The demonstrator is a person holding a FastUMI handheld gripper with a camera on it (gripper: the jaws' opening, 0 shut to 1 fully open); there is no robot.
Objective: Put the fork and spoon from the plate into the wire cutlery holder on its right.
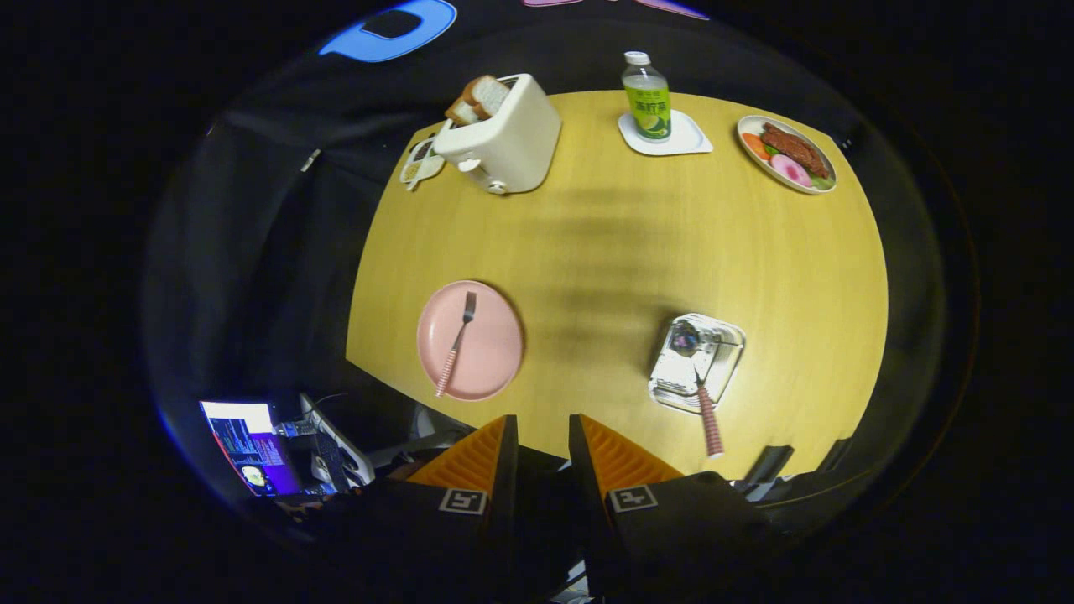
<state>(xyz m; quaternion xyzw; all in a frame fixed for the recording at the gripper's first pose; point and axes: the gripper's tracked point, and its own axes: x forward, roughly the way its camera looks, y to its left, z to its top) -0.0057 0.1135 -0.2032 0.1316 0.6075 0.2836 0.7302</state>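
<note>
Fork (457, 342) on plate (470, 340), well beyond empty, parted fingers (478, 457).

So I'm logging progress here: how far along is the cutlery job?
About halfway. One striped-handled piece, seemingly the spoon, already stands in the wire holder, handle sticking out. The fork still lies on the pink plate to the holder's left. Nothing is in hand: the gripper is open and empty, above the table's near edge.
</note>
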